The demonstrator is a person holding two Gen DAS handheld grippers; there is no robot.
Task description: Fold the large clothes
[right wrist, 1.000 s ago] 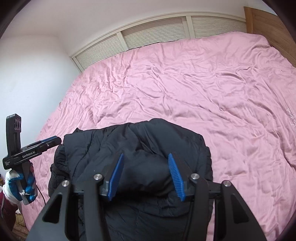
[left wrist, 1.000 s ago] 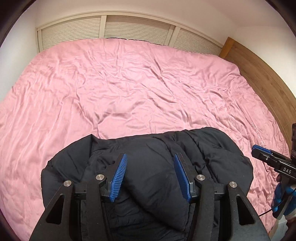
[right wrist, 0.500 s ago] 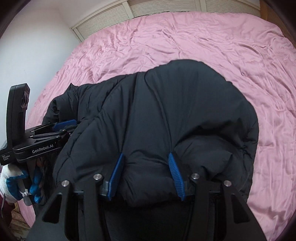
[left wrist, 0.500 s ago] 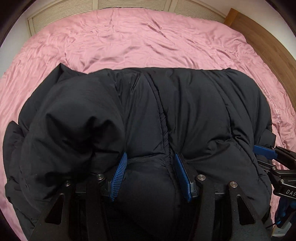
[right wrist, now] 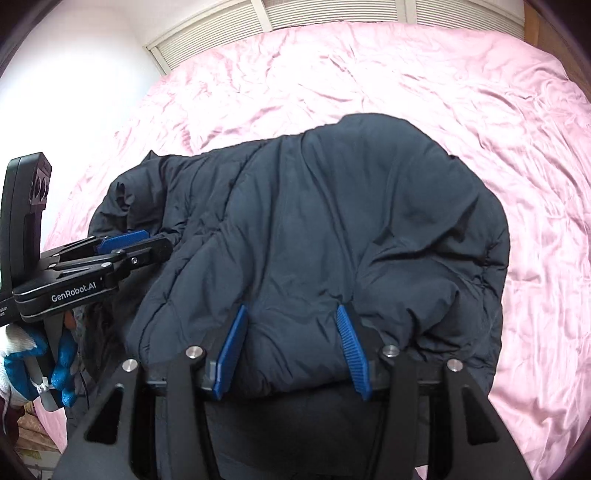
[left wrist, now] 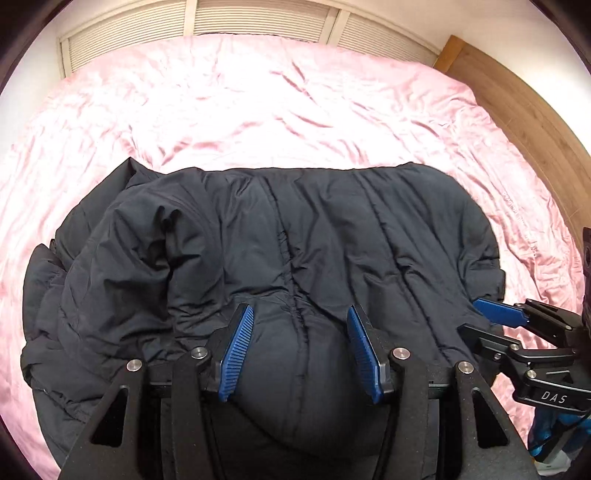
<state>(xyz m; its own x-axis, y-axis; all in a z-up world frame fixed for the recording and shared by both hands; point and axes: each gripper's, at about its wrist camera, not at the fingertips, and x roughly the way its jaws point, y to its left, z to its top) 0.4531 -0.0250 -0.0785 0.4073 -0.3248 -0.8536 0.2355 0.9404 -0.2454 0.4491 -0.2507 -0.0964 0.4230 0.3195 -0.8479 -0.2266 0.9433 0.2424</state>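
A black puffer jacket (left wrist: 332,229) lies spread across the near half of the pink bed, one sleeve bunched at its left. Its near edge bulges up between the blue pads of my left gripper (left wrist: 300,314), which is shut on that padded fold. My right gripper (right wrist: 291,310) is shut on another thick fold of the jacket (right wrist: 351,206) at the near edge. In the left wrist view, the right gripper (left wrist: 491,317) grips the jacket's right side. The right wrist view shows the left gripper (right wrist: 129,243) at the jacket's left side.
A wrinkled pink sheet (left wrist: 277,110) covers the whole bed beyond the jacket. A wooden headboard (left wrist: 524,110) runs along the right side and louvred doors (left wrist: 258,18) stand behind. A hand in a blue and white glove (right wrist: 22,369) holds the left gripper.
The jacket was a small heap a second ago and now lies spread wide over the sheet. Both grippers have sunk and moved forward while keeping their hold.
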